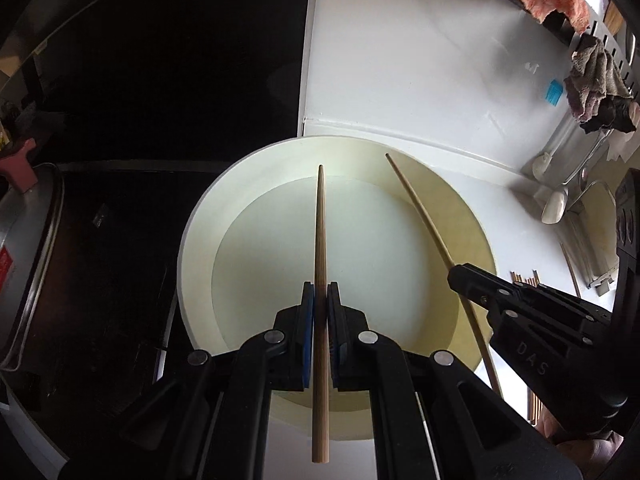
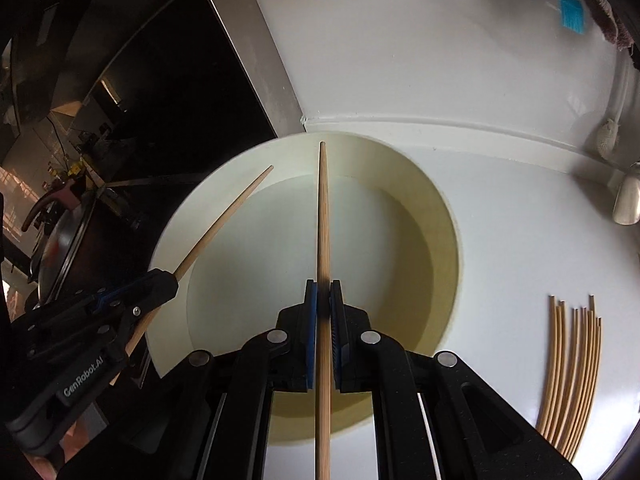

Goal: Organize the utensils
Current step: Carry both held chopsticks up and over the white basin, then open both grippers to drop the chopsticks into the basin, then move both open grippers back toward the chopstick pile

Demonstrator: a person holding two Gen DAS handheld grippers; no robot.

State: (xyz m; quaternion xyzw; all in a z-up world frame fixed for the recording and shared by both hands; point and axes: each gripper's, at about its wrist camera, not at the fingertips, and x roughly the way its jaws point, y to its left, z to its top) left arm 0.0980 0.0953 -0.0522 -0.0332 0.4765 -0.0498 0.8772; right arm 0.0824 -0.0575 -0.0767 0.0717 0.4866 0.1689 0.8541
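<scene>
My left gripper (image 1: 320,287) is shut on a wooden chopstick (image 1: 320,220) that points forward over a round cream basin (image 1: 196,240). My right gripper (image 2: 323,286) is shut on a second wooden chopstick (image 2: 323,208), held over the same basin (image 2: 176,224). In the left wrist view the right gripper (image 1: 460,274) comes in from the right with its chopstick (image 1: 420,208). In the right wrist view the left gripper (image 2: 166,280) comes in from the left with its chopstick (image 2: 224,216). Both chopsticks are held above the basin's floor.
Several more chopsticks (image 2: 572,368) lie in a row on the white counter (image 2: 512,260) right of the basin. A dark stove area with a metal pot (image 1: 28,264) is at the left. Spoons (image 1: 556,204) and cloths (image 1: 596,88) are at the far right.
</scene>
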